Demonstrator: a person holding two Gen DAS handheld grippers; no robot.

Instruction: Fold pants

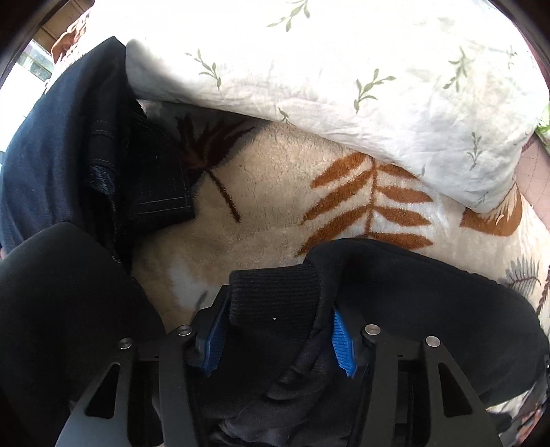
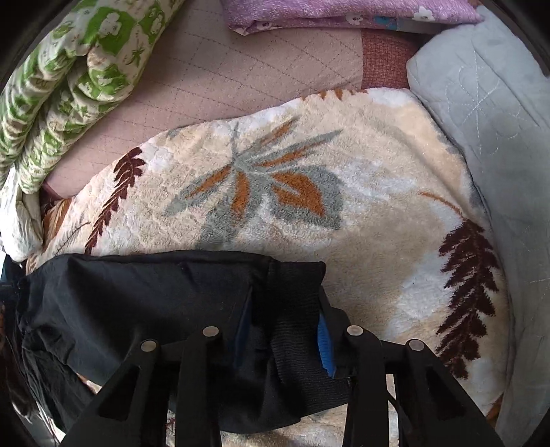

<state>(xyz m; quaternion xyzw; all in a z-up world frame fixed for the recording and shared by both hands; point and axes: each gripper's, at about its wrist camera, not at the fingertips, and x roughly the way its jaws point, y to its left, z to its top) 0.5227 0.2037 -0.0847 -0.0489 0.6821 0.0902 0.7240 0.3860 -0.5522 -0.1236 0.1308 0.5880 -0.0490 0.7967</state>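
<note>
Black pants [image 1: 412, 292] lie on a cream fleece blanket [image 1: 275, 192] with a leaf print. My left gripper [image 1: 276, 340] points down at a ribbed black cuff [image 1: 275, 295] of the pants. The cuff fills the gap between the blue pads [image 1: 342, 344], which press on it. In the right wrist view the pants [image 2: 137, 295] stretch to the left across the blanket [image 2: 343, 213]. My right gripper [image 2: 285, 340] is shut on a ribbed black band [image 2: 295, 309] at their right end, and the cloth partly hides its left pad.
Dark blue jeans [image 1: 68, 144] are heaped at the left. A white quilt [image 1: 343, 68] with green sprigs overlaps the blanket's far side. A green patterned quilt [image 2: 68, 68], a purple cloth [image 2: 343, 13], a grey cushion [image 2: 481, 110] and a pink quilted sheet [image 2: 223, 86] ring the blanket.
</note>
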